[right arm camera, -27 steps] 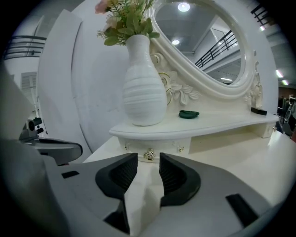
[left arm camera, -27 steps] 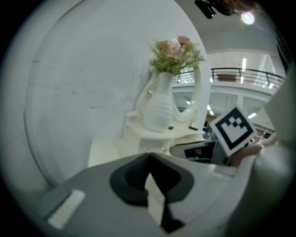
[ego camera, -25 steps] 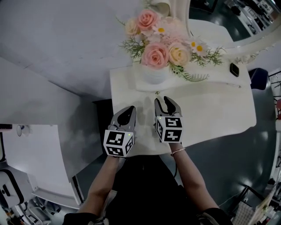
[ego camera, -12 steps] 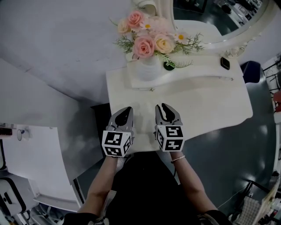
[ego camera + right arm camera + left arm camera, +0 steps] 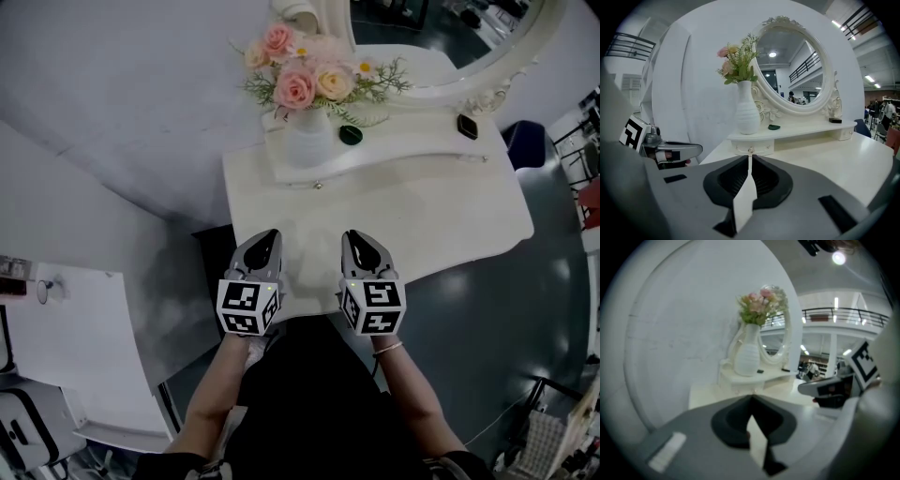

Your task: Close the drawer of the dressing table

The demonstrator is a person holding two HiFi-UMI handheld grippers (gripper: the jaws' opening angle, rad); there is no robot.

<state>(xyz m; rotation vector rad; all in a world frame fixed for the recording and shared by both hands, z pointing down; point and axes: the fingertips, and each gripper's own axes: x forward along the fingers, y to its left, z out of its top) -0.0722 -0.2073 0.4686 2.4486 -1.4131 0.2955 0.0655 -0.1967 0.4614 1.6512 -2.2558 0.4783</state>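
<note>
The right tongs [image 5: 357,236] have just been closing on nothing, the left tongs [image 5: 265,234] sit pinched together and empty, both drawn back from the drawer [image 5: 750,148], flush beneath the vase [image 5: 305,142], so the job looks done.

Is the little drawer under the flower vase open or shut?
Shut. In the right gripper view the drawer front sits flush under the shelf holding the vase, nothing sticking out.

Grey moulded shells on L gripper [image 5: 265,236] and R gripper [image 5: 360,238], b&w square-marker cubes [image 5: 248,307] at rear. R jaws just closing, nothing btwn. Black clothing [image 5: 319,403]; thin bracelet [image 5: 386,349] on R wrist.
</note>
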